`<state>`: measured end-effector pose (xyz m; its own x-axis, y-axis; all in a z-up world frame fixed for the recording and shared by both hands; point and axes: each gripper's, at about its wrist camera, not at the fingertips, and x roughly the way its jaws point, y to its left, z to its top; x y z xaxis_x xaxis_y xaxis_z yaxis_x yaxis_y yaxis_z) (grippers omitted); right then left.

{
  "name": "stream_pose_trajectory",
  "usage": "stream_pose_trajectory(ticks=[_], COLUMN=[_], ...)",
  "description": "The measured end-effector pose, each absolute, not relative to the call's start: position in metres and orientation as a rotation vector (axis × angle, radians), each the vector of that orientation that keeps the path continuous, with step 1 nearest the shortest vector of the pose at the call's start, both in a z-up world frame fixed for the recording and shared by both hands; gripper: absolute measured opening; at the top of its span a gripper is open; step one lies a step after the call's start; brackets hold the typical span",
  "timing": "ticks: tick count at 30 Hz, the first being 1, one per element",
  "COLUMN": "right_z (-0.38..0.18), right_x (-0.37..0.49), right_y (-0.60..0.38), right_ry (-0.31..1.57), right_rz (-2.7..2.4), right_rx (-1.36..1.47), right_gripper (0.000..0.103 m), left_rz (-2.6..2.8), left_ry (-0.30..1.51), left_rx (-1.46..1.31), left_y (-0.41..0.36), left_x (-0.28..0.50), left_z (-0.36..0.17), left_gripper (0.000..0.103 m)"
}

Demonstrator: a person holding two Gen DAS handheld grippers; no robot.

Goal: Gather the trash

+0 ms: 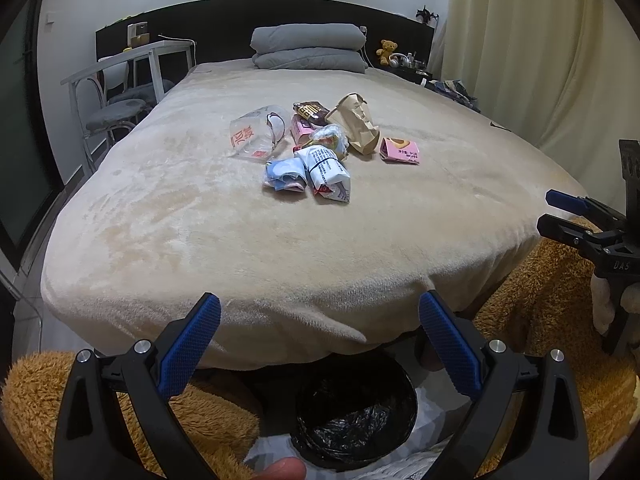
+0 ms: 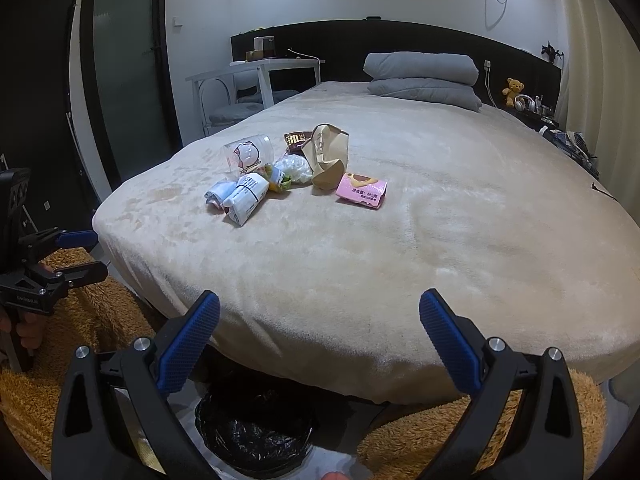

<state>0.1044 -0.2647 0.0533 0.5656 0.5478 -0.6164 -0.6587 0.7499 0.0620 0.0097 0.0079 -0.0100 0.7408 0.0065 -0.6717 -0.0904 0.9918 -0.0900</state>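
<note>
You are standing at the foot of the bed [image 1: 280, 248] with nothing collected yet; your left gripper [image 1: 320, 312] is hanging wide open and empty, and your right gripper [image 2: 320, 312] is gaping the same way, holding nothing; the trash pile [image 1: 316, 140] is lying mid-bed, well apart from both; the lined bin [image 1: 354, 412] is sitting on the floor below you; next you are likely reaching forward for the nearest piece, the white wrapper [image 1: 328, 174].

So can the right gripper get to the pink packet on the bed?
Probably yes. The right gripper is open, and the pink packet lies apart at the pile's near right edge, with only bare blanket between.
</note>
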Motion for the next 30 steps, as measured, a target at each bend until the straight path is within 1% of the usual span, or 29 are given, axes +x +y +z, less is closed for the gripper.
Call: stream_pose_trajectory(ticks=[13,17,24,30], right_z=[0.057,0.058,0.062,0.056], right_x=[0.105,0.107,0.128,0.155], right_y=[-0.266,-0.265,-0.258,-0.243], right_ry=[0.653,0.659,0.664,0.689], right_rz=[0.697,0.706,0.724,0.75], right_rx=[-0.173,-0.168,-0.141,-0.139], right_gripper=[0.099,0.099,0.099,0.099], left_rz=[0.004,0.005,-0.034,-0.003], left_ry=[0.777,0.755,0.8,0.79], left_rx=[-0.112,-0.154,-0.134,-0.192], left_y=[0.006,0.01,-0.001,0.006], left_x=[0.022,0.023,0.043,0.043], left_z=[-0.016,-0.015,-0.024,-0.022], left_gripper=[0.097,0.097,0.097,0.097])
